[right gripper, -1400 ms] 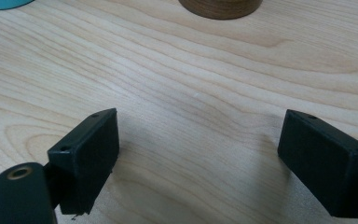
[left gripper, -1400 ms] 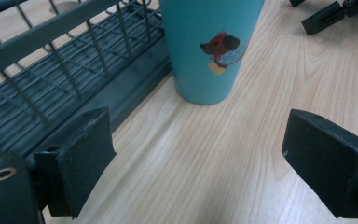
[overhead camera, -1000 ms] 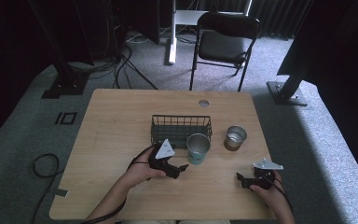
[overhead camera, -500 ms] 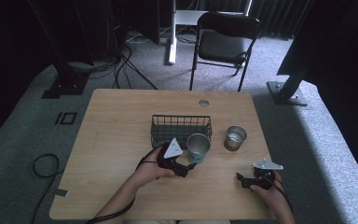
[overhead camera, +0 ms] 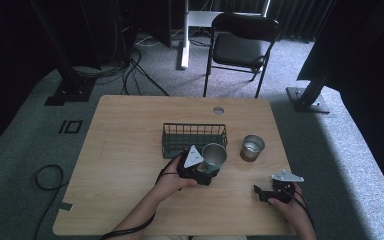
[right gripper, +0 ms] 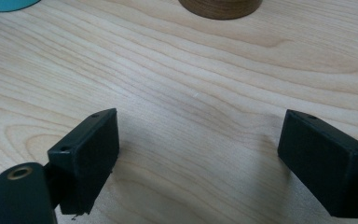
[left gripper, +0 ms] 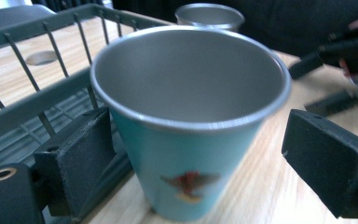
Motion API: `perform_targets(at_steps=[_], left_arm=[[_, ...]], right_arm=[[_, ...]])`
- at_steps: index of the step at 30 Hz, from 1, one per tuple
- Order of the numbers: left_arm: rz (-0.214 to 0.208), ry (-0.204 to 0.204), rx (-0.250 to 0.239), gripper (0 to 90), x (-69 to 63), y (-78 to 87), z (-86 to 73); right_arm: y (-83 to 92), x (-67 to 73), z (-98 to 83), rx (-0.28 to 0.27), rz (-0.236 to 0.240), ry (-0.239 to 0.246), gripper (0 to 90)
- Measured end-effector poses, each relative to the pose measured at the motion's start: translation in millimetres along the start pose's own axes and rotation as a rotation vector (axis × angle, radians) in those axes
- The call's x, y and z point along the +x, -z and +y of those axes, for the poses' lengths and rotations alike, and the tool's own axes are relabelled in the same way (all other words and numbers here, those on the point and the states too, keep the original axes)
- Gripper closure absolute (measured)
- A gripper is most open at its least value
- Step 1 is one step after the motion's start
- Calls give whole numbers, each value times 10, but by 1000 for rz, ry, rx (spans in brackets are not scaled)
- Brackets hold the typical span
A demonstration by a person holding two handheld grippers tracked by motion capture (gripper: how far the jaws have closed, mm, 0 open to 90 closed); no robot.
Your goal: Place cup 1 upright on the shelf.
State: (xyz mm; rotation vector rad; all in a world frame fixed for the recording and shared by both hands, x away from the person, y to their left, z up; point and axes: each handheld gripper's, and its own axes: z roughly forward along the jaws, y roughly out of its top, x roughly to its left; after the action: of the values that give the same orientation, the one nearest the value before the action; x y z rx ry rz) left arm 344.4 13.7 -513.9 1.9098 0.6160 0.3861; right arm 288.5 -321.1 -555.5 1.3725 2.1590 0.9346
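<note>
A teal cup [overhead camera: 214, 156] with a steel inside and a small picture on its side stands upright just in front of a dark wire basket [overhead camera: 194, 135]. My left gripper [overhead camera: 211, 171] is open and its jaws flank the cup [left gripper: 191, 126]; the left jaw is close to its wall, the right jaw well apart from it. A second cup [overhead camera: 252, 147], steel with a brown base, stands to the right, also seen behind the teal one [left gripper: 209, 16]. My right gripper [overhead camera: 262, 192] rests low over the table near the front right, open with bare wood between its fingers [right gripper: 198, 154].
The basket's wire wall [left gripper: 37, 93] runs close along my left jaw. A round cable hole [overhead camera: 218, 110] sits at the table's far edge. A folding chair [overhead camera: 242, 47] stands behind the table. The brown cup base [right gripper: 221, 7] lies ahead of the right gripper.
My left gripper has slid right toward the teal cup, and its jaws now stand on either side of it. The right gripper has stayed put.
</note>
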Motion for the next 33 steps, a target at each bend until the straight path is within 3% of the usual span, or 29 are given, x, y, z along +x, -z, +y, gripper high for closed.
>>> perform_targets(at_steps=[7, 9, 12, 19, 23, 33], left_arm=[[51, 26, -16, 95, -94, -110, 25], [101, 14, -14, 96, -142, -155, 30], [134, 14, -14, 96, -196, -202, 40], [159, 27, -20, 96, -279, -275, 51], [183, 60, -44, 111, -345, -324, 62], [189, 51, -44, 137, -365, -313, 49]], right_arm=[[0, 0, 0, 0, 0, 0, 122], [0, 0, 0, 0, 0, 0, 121], [0, 0, 0, 0, 0, 0, 121], [0, 0, 0, 0, 0, 0, 121], [0, -1, 0, 0, 0, 1, 121], [0, -1, 0, 0, 0, 0, 121]])
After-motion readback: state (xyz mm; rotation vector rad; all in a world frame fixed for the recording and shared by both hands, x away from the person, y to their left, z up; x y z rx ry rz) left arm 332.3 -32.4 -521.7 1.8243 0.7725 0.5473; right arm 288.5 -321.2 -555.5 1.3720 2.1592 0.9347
